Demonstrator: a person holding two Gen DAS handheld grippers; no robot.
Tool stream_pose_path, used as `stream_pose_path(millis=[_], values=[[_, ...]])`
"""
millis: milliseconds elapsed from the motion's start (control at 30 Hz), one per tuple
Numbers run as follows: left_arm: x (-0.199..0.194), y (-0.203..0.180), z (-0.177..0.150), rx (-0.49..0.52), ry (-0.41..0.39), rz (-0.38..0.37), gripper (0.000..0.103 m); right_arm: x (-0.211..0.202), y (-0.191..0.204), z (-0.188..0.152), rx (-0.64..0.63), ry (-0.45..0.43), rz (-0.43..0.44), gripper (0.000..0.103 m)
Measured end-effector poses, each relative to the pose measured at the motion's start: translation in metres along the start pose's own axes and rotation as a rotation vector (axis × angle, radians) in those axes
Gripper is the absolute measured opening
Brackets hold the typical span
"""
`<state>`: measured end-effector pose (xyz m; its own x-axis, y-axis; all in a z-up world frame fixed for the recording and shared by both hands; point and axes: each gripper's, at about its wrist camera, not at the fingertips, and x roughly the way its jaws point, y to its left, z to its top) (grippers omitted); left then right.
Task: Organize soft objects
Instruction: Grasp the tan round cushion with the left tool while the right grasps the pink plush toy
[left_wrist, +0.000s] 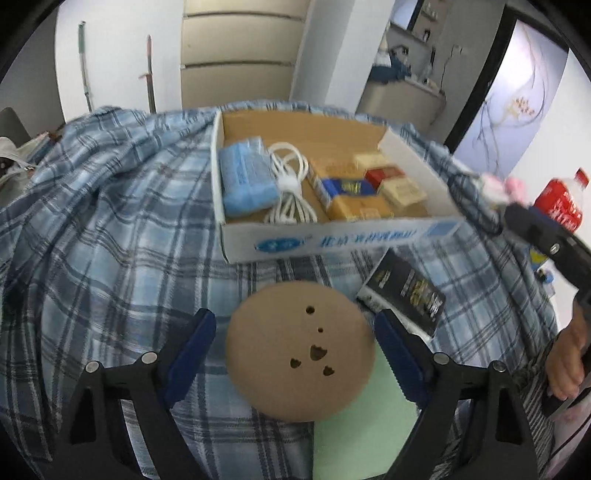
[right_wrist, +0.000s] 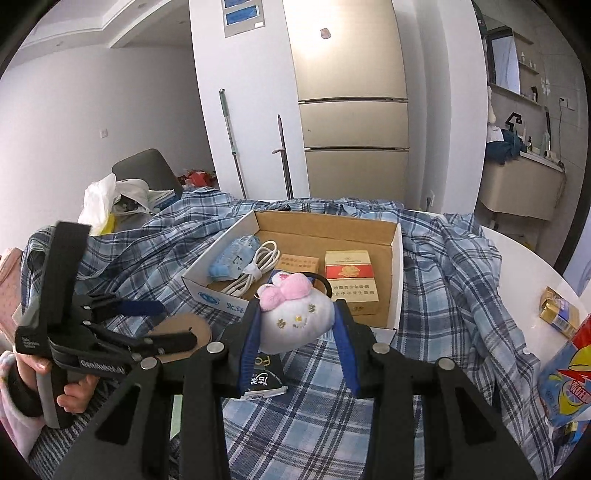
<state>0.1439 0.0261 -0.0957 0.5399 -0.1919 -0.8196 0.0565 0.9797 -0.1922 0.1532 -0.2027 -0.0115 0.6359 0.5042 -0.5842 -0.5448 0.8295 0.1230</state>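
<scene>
- Between the right gripper's (right_wrist: 297, 328) blue pads sits a small white plush toy (right_wrist: 295, 323) with a pink bow; the jaws are closed on its sides and hold it clear of the cloth.
- Just beyond that toy lies an open cardboard box (right_wrist: 397, 280), holding a blue packet (right_wrist: 232, 260), a coiled white cable (right_wrist: 256, 271) and cigarette packs (right_wrist: 351, 282).
- Under the right gripper's left finger a dark booklet (right_wrist: 264, 380) lies on the blue plaid cloth (right_wrist: 443, 295).
- To the right of the right gripper, well apart, a gold and blue pack (right_wrist: 557, 312) rests on the white table (right_wrist: 517, 243).
- Between the left gripper's (left_wrist: 295, 350) fingers lies a round brown cardboard disc (left_wrist: 295, 354) with small holes; the jaws stand wide, and no pad clearly presses on its rim, though the right pad is very near it.
- Ahead of the left gripper stands the same box (left_wrist: 332, 240), with the dark booklet (left_wrist: 404, 295) just beside the right finger.
- Below the disc a pale green sheet (left_wrist: 362, 424) shows.
- A hand (left_wrist: 565, 362) grips the other tool's handle at the right edge.
</scene>
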Motion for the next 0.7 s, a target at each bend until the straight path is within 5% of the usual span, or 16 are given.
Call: stream_pose_path(millis=[467, 700], values=[[0.012, -0.012, -0.003, 0.061, 0.051, 0.041, 0.090, 0.003, 0.002, -0.001, -0.010, 0.010, -0.011, 0.037], [0.001, -0.011, -0.002, 0.047, -0.013, 0.036, 0.084, 0.002, 0.003, -0.001, -0.012, 0.001, -0.029, 0.037]])
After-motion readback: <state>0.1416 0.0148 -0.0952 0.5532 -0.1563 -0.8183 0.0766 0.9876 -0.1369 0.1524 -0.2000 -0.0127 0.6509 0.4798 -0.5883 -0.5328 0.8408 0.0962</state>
